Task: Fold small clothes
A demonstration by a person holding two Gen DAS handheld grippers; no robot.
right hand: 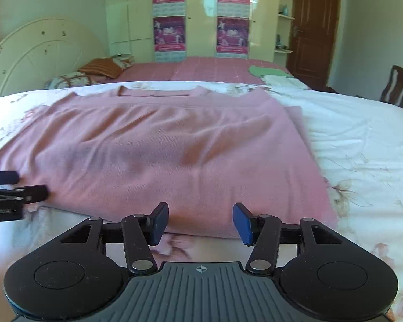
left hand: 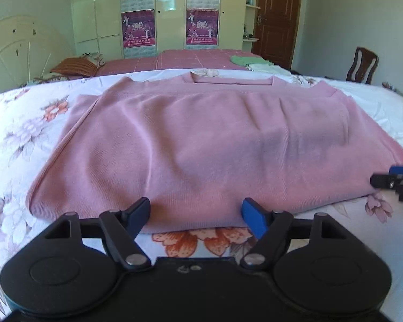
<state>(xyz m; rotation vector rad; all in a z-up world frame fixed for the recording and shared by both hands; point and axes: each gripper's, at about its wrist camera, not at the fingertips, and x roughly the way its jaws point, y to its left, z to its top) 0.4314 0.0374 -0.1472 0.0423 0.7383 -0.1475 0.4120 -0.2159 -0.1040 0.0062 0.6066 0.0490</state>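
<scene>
The left gripper (left hand: pixel 196 216), a black hinged linkage with flat blue rubber pads, stands wide open with nothing between its fingers, its tips poised at the near hem of a pink ribbed knit top (left hand: pixel 209 145). The right gripper (right hand: pixel 200 222), of the same black build with a ridged grey plate at its base, is likewise spread wide and holds nothing, its pads just at the hem further along the same edge. Each gripper shows at the margin of the other's view, both low at the garment's near border.

The top lies flat on a white quilt printed with orange and mauve flowers (left hand: pixel 21 139), which covers the bed. Its fabric is a soft, fine-ribbed knit, matt and slightly rumpled, with shallow vertical creases running from the shoulders down the body. The neckline (left hand: pixel 232 80) is a wide, straight-cut band at the far end. The body forms a broad trapezoid shape in these views, and the sides look turned in, with a thin layer of pink cloth peeping out along the left and right edges.

Beyond the quilt the bed carries a pink checked sheet (left hand: pixel 190 59), a striped brown cushion (left hand: pixel 74 67), and a small heap of green and white clothes (left hand: pixel 255 63). A glossy cream wardrobe (left hand: pixel 169 13) with purple posters stands behind, beside a dark panelled wooden door (left hand: pixel 278 18) and a dark wooden chair (left hand: pixel 362 64).
</scene>
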